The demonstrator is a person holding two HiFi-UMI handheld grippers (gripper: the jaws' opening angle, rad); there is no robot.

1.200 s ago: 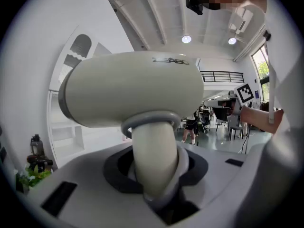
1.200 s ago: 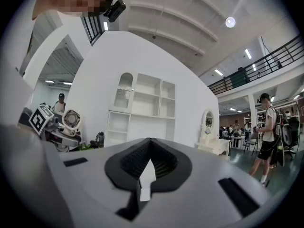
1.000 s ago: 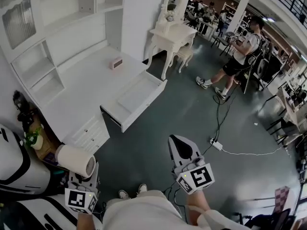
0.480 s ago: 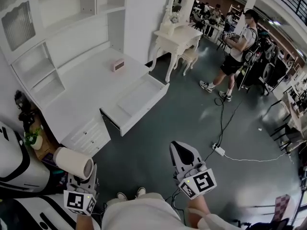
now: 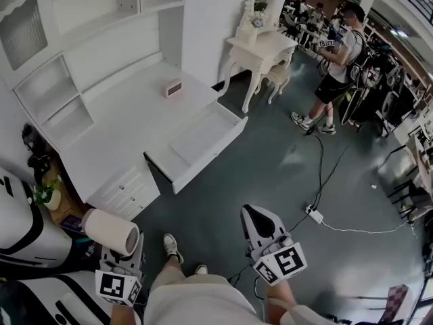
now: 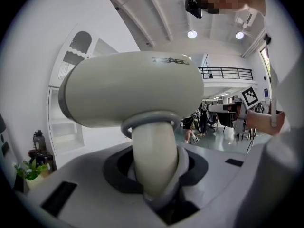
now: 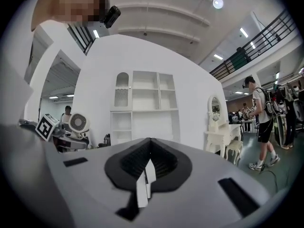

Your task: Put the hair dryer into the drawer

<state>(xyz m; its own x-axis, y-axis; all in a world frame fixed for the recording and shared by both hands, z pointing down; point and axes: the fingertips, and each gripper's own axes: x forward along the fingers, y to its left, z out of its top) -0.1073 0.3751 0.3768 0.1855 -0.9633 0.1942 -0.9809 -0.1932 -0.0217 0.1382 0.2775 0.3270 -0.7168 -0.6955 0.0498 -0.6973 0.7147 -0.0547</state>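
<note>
My left gripper (image 5: 124,250) sits at the bottom left of the head view, shut on the handle (image 6: 154,158) of a cream hair dryer (image 5: 111,231). In the left gripper view the dryer's barrel (image 6: 137,87) lies crosswise above the jaws. An open white drawer (image 5: 203,169) sticks out of the white desk (image 5: 108,131), ahead and to the right of the dryer. My right gripper (image 5: 252,212) hangs lower centre with its jaws shut (image 7: 145,184) and nothing in them. In the right gripper view the dryer's grille (image 7: 79,122) shows at the left.
A small pink clock (image 5: 174,87) stands on the desk under white shelves (image 5: 54,103). A white vanity table (image 5: 260,46) with a stool (image 5: 279,76) stands beyond the drawer. A person (image 5: 335,73) stands at the back right. A power strip (image 5: 314,215) and cables lie on the grey floor.
The person holding the grippers has stepped forward: one shoe now shows ahead of the legs. Both grippers moved along with the step, and the left one kept its hold on the dryer.
</note>
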